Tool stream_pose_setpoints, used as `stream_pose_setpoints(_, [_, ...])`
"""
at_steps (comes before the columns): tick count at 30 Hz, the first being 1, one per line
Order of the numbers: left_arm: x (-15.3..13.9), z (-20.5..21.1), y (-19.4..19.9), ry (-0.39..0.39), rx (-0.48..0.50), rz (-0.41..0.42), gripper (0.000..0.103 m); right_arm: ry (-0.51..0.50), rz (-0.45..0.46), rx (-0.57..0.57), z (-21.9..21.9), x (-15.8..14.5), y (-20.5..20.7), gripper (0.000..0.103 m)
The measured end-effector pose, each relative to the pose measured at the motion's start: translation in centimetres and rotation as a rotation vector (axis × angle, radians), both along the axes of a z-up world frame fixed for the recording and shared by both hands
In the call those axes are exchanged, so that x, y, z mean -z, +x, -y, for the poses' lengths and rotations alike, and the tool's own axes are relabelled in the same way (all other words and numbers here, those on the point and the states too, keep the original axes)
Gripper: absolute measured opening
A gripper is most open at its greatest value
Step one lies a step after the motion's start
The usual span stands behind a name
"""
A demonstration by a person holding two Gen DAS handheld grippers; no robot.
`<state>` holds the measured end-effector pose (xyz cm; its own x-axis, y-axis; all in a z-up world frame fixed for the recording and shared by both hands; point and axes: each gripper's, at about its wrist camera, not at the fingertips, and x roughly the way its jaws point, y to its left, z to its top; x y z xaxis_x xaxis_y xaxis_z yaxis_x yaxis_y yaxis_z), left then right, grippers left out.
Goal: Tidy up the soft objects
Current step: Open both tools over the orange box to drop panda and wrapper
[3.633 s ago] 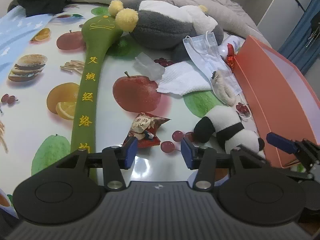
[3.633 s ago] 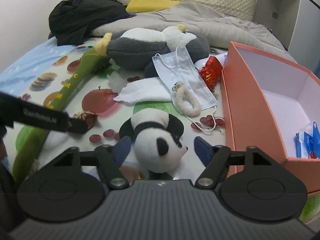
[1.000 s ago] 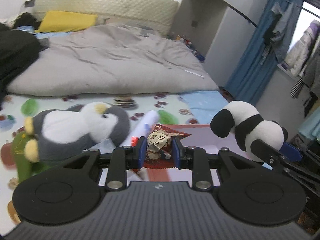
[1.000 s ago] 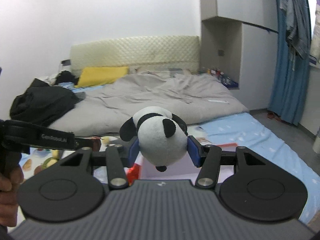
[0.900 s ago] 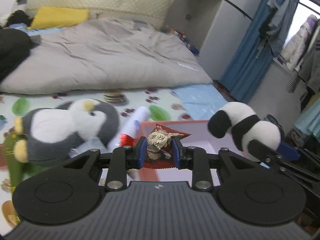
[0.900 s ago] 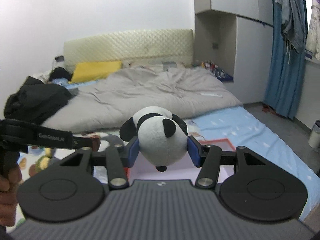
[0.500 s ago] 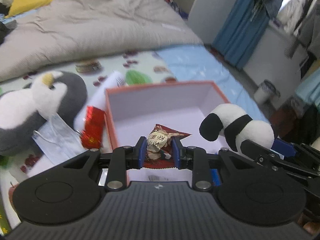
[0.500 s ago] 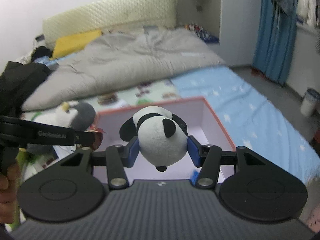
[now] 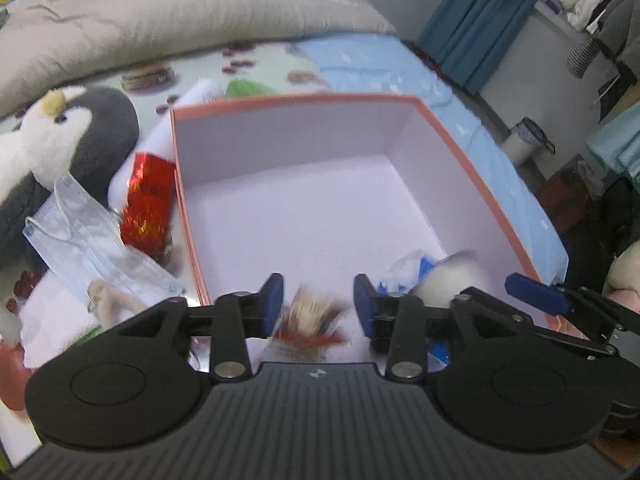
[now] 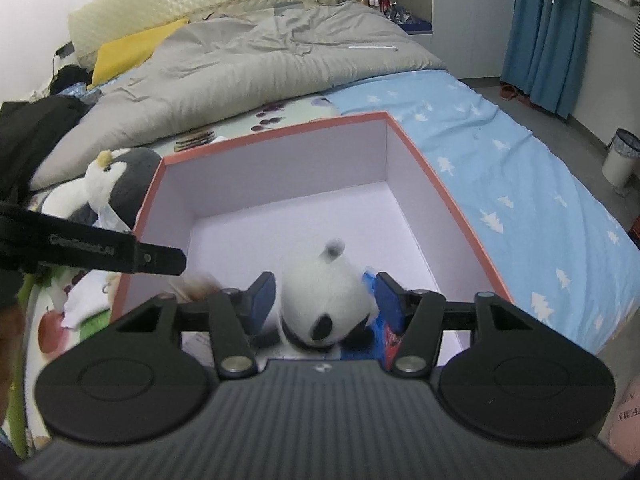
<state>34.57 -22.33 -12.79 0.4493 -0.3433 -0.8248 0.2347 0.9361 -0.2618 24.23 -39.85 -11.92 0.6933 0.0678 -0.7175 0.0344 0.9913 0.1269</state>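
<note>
An orange box (image 9: 472,152) with a pale lilac inside stands open on the bed; it also shows in the right wrist view (image 10: 444,184). My left gripper (image 9: 319,305) is open over its near part, and the blurred snack packet (image 9: 310,318) drops free between the jaws. My right gripper (image 10: 326,298) is open too, and the blurred panda plush (image 10: 326,300) falls between its jaws into the box. The panda shows as a white blur in the left wrist view (image 9: 452,278), beside a blue and white packet (image 9: 408,268) on the box floor.
Left of the box lie a grey penguin plush (image 9: 76,136), a red foil packet (image 9: 146,204), a face mask (image 9: 92,244) and a white tissue. A grey duvet (image 10: 256,64) covers the bed behind. A blue sheet (image 10: 520,168) runs along the box's right side.
Both grippers have tipped down over the box and opened. The snack packet and the panda have left the jaws and are falling into the box.
</note>
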Motion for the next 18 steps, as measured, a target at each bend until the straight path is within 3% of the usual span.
stream_pose_setpoints(7, [-2.3,-0.7,-1.9,0.001,0.007,0.101,0.047,0.052,0.072,0.005,0.3,-1.4,-1.3,0.059])
stream_pose_setpoints(18, [-6.0,-4.7,-7.9,-0.004,0.005,0.291,0.047,0.1,0.289,-0.041,-2.5,-5.5,-6.5,0.059])
